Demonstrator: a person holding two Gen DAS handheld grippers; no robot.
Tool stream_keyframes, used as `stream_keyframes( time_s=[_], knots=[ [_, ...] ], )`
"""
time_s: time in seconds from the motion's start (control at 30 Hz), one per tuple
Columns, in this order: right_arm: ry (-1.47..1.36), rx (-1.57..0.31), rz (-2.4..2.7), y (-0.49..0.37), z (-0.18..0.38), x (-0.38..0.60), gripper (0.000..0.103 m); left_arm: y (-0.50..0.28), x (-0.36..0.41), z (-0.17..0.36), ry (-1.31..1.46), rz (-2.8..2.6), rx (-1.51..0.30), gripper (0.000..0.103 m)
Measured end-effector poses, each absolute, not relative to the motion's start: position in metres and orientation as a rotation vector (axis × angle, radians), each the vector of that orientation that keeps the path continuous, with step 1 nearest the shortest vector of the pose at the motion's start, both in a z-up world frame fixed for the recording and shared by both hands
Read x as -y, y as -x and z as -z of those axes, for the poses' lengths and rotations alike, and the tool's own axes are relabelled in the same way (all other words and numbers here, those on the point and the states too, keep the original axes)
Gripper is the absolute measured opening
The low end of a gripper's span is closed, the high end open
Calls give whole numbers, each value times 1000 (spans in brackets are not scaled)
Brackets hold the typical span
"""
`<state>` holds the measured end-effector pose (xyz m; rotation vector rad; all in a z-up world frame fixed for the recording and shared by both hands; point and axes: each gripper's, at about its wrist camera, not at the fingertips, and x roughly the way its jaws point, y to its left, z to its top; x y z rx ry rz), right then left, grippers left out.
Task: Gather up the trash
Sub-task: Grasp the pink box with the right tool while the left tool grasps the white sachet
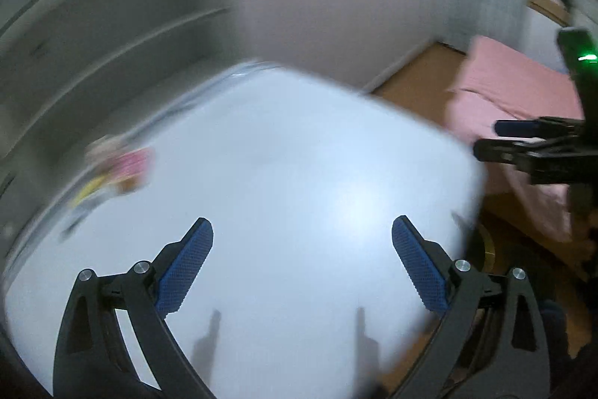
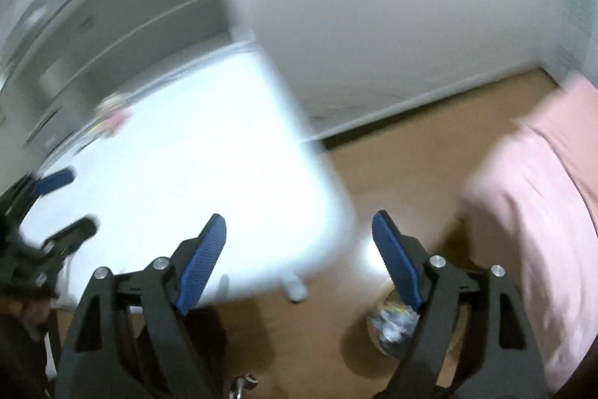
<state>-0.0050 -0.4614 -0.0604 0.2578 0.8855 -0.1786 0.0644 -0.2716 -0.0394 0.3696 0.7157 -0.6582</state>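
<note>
Both views are smeared by motion. Blurred pink and yellow wrappers (image 1: 116, 167) (image 2: 112, 118) lie near the far left edge of a white table (image 1: 299, 144) (image 2: 209, 152). My left gripper (image 1: 302, 223) hangs over the table's near part, jaws wide open and empty; in the right wrist view it (image 2: 74, 200) shows at the left edge. My right gripper (image 2: 299, 215) stands open and empty over the table's right corner, and it (image 1: 486, 139) appears at the right in the left wrist view. A round container of crumpled scraps (image 2: 392, 324) sits on the floor beneath its right finger.
Grey shelving (image 1: 93, 43) runs behind the table on the left. A pale wall (image 2: 373, 25) stands beyond. Brown wooden floor (image 2: 392, 159) lies to the right of the table, with pink bedding (image 1: 515, 88) (image 2: 542, 212) further right.
</note>
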Motion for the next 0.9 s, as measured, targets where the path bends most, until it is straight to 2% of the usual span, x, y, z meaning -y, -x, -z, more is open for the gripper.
stream_keyframes(
  time_s=[0.23, 0.37, 0.6, 0.83, 0.9],
  knots=[
    [-72, -997, -137, -131, 68, 332, 78, -146, 138, 41, -292, 491, -771, 94],
    [3, -1053, -239, -201, 79, 286, 78, -189, 99, 44, -301, 510, -780, 94],
    [155, -1074, -267, -273, 92, 254, 78, -252, 90, 61, -340, 584, -818, 94],
    [219, -1092, -308, -316, 103, 241, 78, -279, 110, 72, -379, 615, -820, 93],
    [228, -1095, -314, -321, 106, 240, 78, -280, 114, 75, -394, 625, -815, 87]
  ],
)
